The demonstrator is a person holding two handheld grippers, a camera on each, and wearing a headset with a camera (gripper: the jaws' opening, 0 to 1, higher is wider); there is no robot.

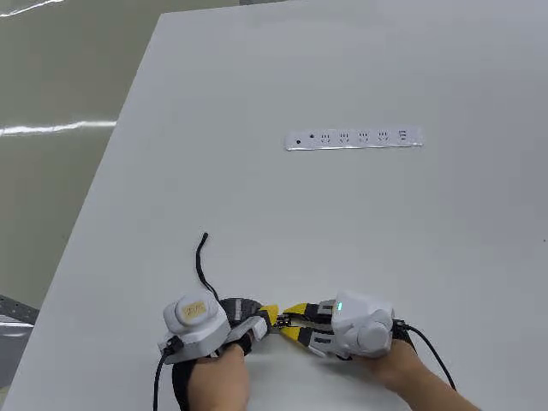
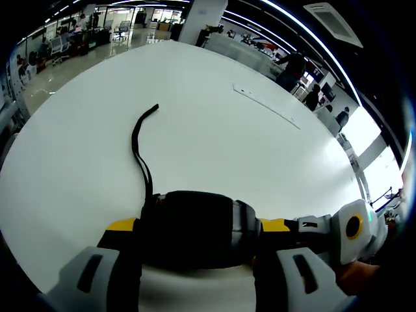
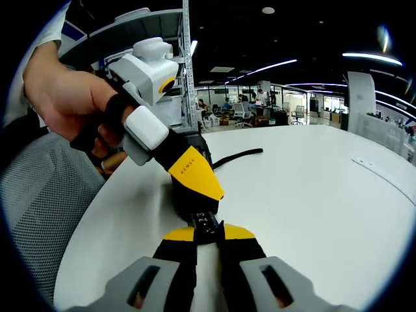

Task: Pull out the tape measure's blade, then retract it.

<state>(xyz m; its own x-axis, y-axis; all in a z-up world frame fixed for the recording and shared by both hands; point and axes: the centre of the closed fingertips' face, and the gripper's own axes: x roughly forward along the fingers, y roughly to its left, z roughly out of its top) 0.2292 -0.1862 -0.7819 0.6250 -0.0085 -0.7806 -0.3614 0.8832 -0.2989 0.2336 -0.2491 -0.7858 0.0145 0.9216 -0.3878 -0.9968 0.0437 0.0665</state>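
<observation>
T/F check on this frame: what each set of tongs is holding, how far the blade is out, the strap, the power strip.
1. The left tongs clamp the black tape measure case. True.
2. The right tongs are open, clear of the blade. False: they are shut on the blade's end.
3. The blade is drawn far out across the table. False: only a short stretch shows, next to the case.
4. The black strap lies loose on the table. True.
5. The power strip sits between the two grippers. False: it lies farther up the table, apart from both.
</observation>
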